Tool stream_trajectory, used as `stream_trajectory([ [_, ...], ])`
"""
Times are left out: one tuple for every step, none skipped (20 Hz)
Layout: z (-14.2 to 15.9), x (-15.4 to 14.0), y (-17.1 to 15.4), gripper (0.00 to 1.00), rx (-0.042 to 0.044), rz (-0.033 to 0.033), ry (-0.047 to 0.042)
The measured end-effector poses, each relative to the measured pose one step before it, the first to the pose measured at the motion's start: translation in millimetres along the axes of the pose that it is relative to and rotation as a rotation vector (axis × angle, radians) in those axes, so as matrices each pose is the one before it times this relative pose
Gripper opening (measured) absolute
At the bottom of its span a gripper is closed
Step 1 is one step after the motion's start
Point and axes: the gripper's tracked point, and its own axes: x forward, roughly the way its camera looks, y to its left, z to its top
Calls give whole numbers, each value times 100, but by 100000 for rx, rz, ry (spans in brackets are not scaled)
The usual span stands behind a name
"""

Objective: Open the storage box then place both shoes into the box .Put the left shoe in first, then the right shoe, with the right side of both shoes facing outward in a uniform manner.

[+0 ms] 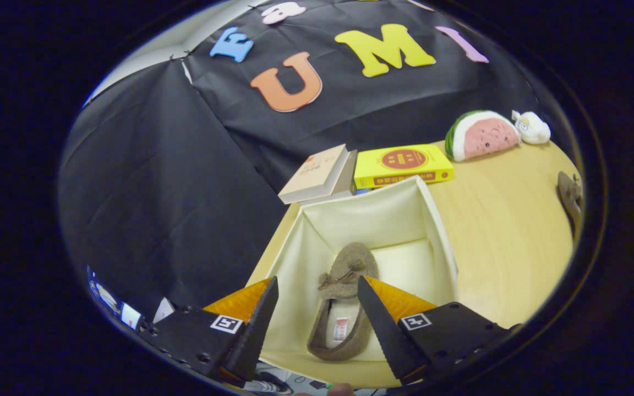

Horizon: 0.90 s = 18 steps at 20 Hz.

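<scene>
The gripper (pixel 317 286) is held above the near edge of the storage box (pixel 432 220), tilted downward so its two fingers point into the open top. The fingers are spread wide apart and hold nothing; neither tip touches the box or anything in it. Between the fingers, and just below them, lies one brown shoe (pixel 344 308) on the floor of the box, its toe pointing away from the gripper and its heel opening nearest, with a small bow across the top. The shoe sits toward the left side of the box, leaving bare cream lining to its right. A second shoe (pixel 569 195), seen only partly, lies on the wooden table (pixel 504 242) well off to the right of the fingers, beyond the box. That makes two shoes and one box. Beyond the box, against the black cloth, are two books: a beige book (pixel 317 173) leaning beside a yellow book (pixel 402 164). Further right of those rest one watermelon-slice plush (pixel 482 135) and one small white plush (pixel 531 127), touching each other.
</scene>
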Motion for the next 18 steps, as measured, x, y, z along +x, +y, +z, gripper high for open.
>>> stream_trajectory([
  [588, -1073, -550, 88, -5176, -164, -3245],
  [668, -1197, -798, 95, -6073, -370, -3938],
  [734, -1187, -1104, 95, -5420, -785, -3769],
  [313, -1125, -1350, 96, -3142, -992, -3643],
  [330, -970, -1366, 96, -1810, -579, -2347],
  [-47, -797, -1403, 96, -916, -94, -801],
  [284, -757, -1473, 96, -281, 788, -593],
  [378, -766, -1461, 96, -816, 933, -16],
  [417, -845, -1779, 96, -1288, -113, -138],
  [414, -930, -1953, 96, -1964, -917, -378],
  [361, -966, -2192, 96, -2308, -1735, -309],
  [151, -885, -2332, 96, -1764, -2241, -471],
  [125, -679, -2420, 96, -85, -1932, -463],
  [-160, -618, -2361, 96, 649, -2009, 371],
  [-170, -692, -2664, 96, 1366, -2369, 540],
  [37, -671, -2815, 96, 2194, -2538, -420],
  [204, -658, -2921, 96, 2341, -2884, -830],
  [-24, -483, -2884, 96, 2030, -3348, -332],
])
